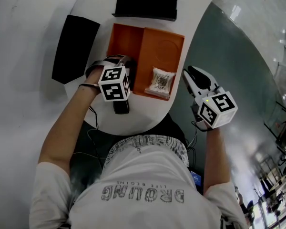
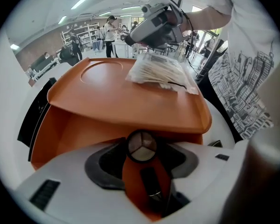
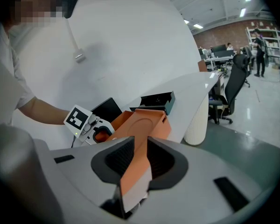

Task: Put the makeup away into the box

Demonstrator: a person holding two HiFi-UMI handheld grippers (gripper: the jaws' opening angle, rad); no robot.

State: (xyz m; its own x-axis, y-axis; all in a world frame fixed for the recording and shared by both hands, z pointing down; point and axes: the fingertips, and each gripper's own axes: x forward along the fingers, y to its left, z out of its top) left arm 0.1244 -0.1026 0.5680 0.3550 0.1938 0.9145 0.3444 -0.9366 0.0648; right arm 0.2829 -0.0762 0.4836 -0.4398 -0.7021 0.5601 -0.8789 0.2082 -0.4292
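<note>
An orange box stands open on the white table, and its orange lid lies tilted over its right half. A clear packet of cotton swabs rests on the lid. My left gripper points steeply down over the box's near left corner, shut on a dark makeup tube with a round cap. In the left gripper view the box's wall sits just beyond the jaws, under the lid and the packet. My right gripper is shut on the lid's right edge.
A black open case stands at the table's far edge. A flat black pad lies left of the box. The rounded table edge runs just before the person's body, with grey floor to the right.
</note>
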